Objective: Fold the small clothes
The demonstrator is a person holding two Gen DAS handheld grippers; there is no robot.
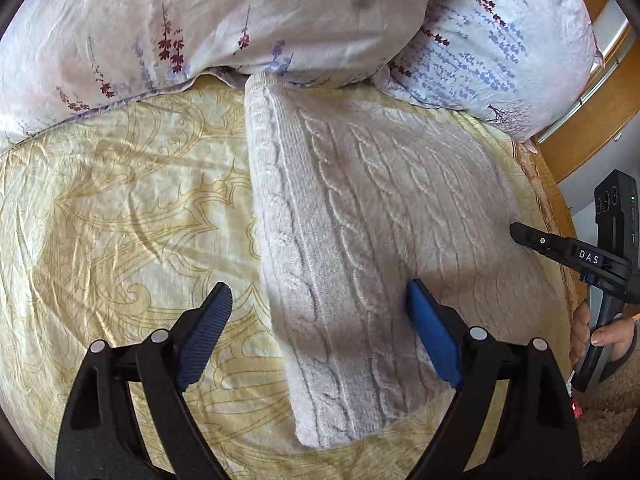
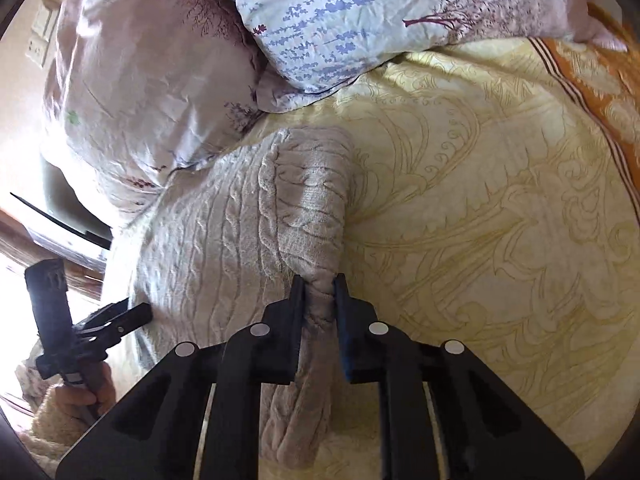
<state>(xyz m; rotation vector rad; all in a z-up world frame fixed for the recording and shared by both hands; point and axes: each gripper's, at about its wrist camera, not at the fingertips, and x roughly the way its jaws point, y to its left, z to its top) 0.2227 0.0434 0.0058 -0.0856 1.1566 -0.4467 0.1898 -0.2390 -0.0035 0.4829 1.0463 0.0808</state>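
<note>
A pale cable-knit sweater (image 1: 360, 208) lies folded on a yellow patterned bedspread (image 1: 120, 200). My left gripper (image 1: 320, 300) is open just above its near end, one blue pad over the bedspread, the other over the knit. In the right wrist view the sweater (image 2: 224, 216) lies ahead and left, and my right gripper (image 2: 319, 284) is shut on a bunched fold of its edge. The other hand-held gripper shows at the right edge of the left view (image 1: 560, 248) and at the left edge of the right view (image 2: 116, 320).
Two floral pillows (image 1: 240, 20) (image 1: 500, 48) lie against the sweater's far end, also in the right wrist view (image 2: 340, 12). A wooden bed frame (image 1: 600, 112) runs at the right. An orange band edges the bedspread (image 2: 600, 92).
</note>
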